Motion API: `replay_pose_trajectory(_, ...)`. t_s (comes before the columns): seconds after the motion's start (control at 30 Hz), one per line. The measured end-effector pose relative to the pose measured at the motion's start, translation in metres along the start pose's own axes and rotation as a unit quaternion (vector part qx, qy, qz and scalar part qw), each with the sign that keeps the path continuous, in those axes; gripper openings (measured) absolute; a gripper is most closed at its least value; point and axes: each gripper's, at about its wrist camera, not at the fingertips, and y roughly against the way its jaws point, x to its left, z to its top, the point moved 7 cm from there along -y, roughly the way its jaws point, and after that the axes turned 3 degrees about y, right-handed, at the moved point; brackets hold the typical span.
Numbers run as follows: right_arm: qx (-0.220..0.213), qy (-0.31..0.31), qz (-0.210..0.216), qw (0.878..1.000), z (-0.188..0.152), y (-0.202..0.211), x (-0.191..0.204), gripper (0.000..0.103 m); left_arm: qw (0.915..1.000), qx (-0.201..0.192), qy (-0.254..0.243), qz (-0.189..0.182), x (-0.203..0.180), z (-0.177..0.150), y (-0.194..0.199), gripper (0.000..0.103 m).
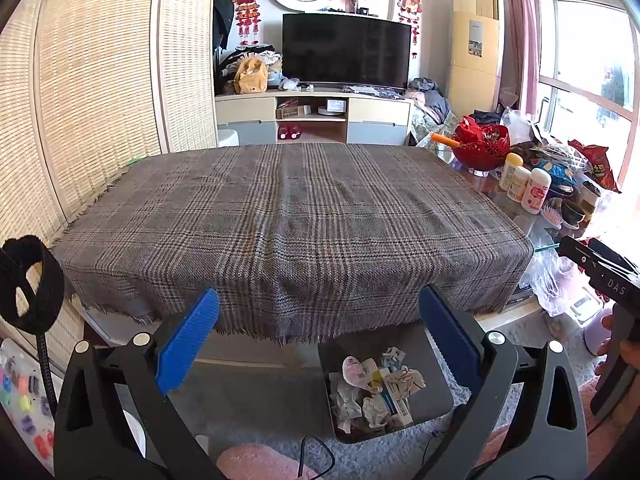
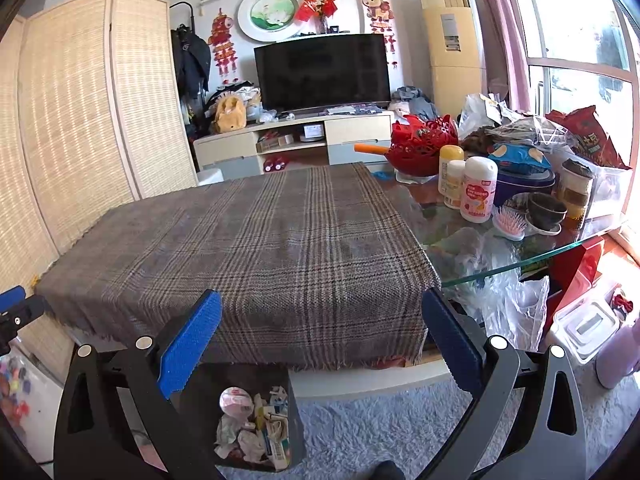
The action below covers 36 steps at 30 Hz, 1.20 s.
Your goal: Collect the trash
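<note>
Living-room clutter frames the left wrist view: one dark television (image 1: 346, 50) on a low cabinet (image 1: 312, 118), a woven screen (image 1: 92, 92) on the left, a tall air conditioner (image 1: 474, 48) by the window. One plaid cloth (image 1: 288, 216) covers most of the table (image 1: 516, 314), and nothing lies on the cloth. At the table's right end stand one red basket (image 1: 482, 146) and three white bottles (image 1: 524, 184). Down on the grey rug (image 1: 280, 436) sits one dark bin (image 1: 428, 404), and the trash (image 1: 376, 392) is in it: crumpled paper and small cartons, too jumbled to count. Left gripper (image 1: 319, 338) hangs level in front of the table edge, above the bin, its two blue fingers (image 1: 188, 340) spread wide with nothing between them. At the right edge a hand (image 1: 612, 346) grips the handle of the other tool.

Over to the right wrist view: same cloth (image 2: 248, 248), now with bare glass tabletop (image 2: 504, 264) showing on the right, where the three bottles (image 2: 476, 188), the red basket (image 2: 424, 142), one pink hairbrush (image 2: 508, 226) and a heap of bags crowd together. Right gripper (image 2: 321, 340) points level at the table's near edge, both fingers (image 2: 190, 344) wide apart and empty. Bin (image 2: 296, 432) with the trash (image 2: 256, 428) sits on the floor just under the left finger. One blue fingertip of the left gripper (image 2: 12, 294) pokes in at the far left.
</note>
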Motion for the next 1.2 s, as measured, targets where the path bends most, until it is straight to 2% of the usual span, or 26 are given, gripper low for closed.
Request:
replay_pose_trajectory(0.47, 0.003, 0.0, 0.002, 1.0, -0.002, -0.001, 0.003, 0.1, 1.0, 0.007, -0.004, -0.005, -0.002, -0.001, -0.005, 0.095)
replay_pose_trajectory(0.6, 0.005, 0.001, 0.001, 1.0, -0.002, 0.0, 0.006, 0.1, 0.9991, 0.019, 0.006, -0.038, -0.008, -0.003, -0.007, 0.095)
replay_pose_trajectory(0.73, 0.007, 0.0, 0.002, 1.0, -0.002, -0.001, 0.008, 0.1, 0.9996, 0.003, 0.001, -0.029, -0.01, -0.001, -0.005, 0.095)
replay_pose_trajectory(0.87, 0.008, -0.001, 0.002, 1.0, -0.002, -0.002, 0.008, 0.1, 0.9992, -0.001, 0.005, -0.039, -0.01, 0.0, -0.004, 0.095)
replay_pose_trajectory(1.2, 0.008, -0.001, 0.002, 1.0, -0.003, -0.001, 0.009, 0.1, 0.9996, 0.018, 0.006, -0.023, -0.007, -0.003, -0.011, 0.095)
